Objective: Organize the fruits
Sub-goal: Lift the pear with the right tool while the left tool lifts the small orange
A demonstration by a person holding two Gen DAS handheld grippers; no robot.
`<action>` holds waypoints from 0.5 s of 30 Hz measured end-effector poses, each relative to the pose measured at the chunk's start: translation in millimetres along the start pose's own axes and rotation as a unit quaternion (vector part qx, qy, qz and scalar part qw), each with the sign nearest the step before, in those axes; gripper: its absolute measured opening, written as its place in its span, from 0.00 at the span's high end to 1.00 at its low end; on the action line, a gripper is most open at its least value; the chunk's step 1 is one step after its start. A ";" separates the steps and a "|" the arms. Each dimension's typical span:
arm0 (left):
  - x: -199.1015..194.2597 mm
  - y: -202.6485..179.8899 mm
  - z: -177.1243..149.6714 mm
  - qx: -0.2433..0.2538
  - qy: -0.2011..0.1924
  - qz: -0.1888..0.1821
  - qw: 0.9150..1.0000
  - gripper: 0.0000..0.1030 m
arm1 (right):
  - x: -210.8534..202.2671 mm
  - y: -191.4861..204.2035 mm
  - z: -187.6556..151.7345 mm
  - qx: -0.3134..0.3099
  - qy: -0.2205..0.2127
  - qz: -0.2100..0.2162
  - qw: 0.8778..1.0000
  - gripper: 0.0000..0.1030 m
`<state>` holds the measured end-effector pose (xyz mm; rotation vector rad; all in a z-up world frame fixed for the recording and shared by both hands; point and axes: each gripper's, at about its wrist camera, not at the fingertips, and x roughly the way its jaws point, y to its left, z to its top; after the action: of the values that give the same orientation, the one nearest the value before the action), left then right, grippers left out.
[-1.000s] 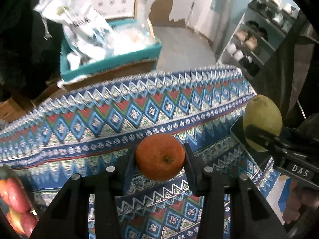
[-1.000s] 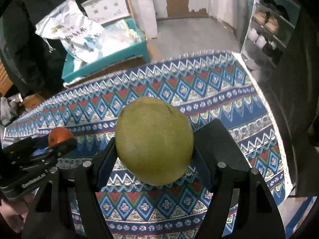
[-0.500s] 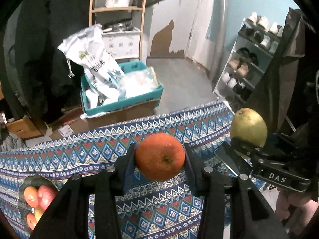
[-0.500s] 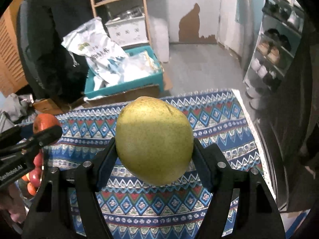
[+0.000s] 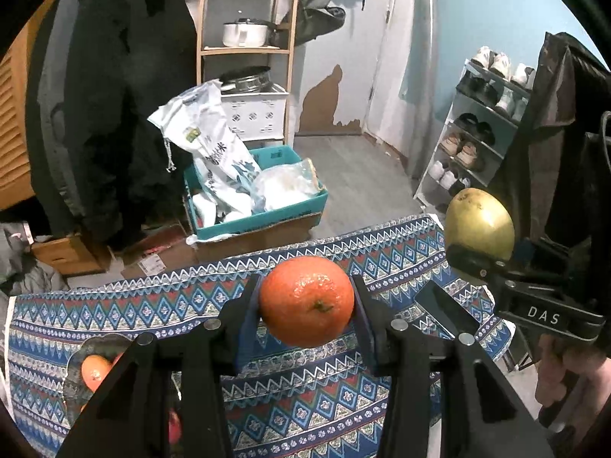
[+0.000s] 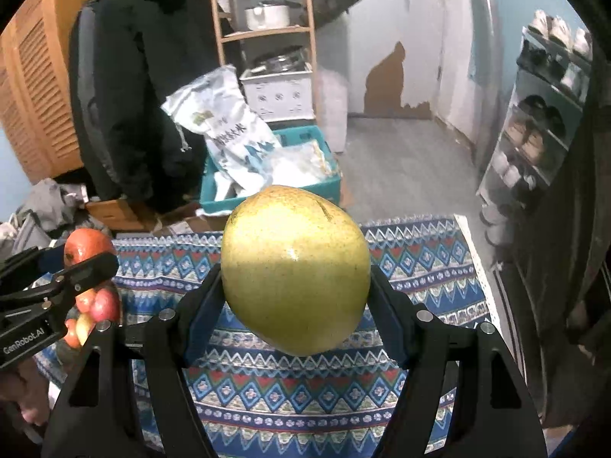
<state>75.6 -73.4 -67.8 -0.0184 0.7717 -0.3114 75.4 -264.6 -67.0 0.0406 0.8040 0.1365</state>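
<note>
Patterned woven tablecloth (image 5: pixel 160 316) in the near field; glass bowl of fruit (image 5: pixel 82 366) at its left end; teal cardboard box (image 5: pixel 263 217) behind; shoe rack (image 5: pixel 477 133) far right.

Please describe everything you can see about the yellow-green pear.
The pear is large, rounded and yellow-green, with fine brown speckles, a dull smooth skin and a small dark mark near its top. The right gripper is shut on it: one black finger presses each side. It hangs in the air above the patterned cloth, touching nothing else. The left wrist view shows it from the side.
</note>
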 end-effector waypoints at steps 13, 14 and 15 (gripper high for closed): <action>-28.3 27.2 -8.4 -0.015 -0.017 0.021 1.000 0.56 | -10.6 40.2 6.1 -0.022 -0.008 0.024 0.999 0.30; -30.4 29.9 -10.2 -0.018 -0.016 0.024 0.999 0.56 | -8.8 43.4 5.7 -0.023 -0.007 0.028 0.999 0.30; -32.6 34.0 -12.7 -0.022 -0.016 0.026 0.999 0.56 | -6.7 47.3 5.5 -0.025 -0.007 0.031 0.999 0.30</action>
<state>54.1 -30.4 -59.1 -0.0438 0.7462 -0.2437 69.7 -218.6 -54.2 0.0186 0.7862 0.2160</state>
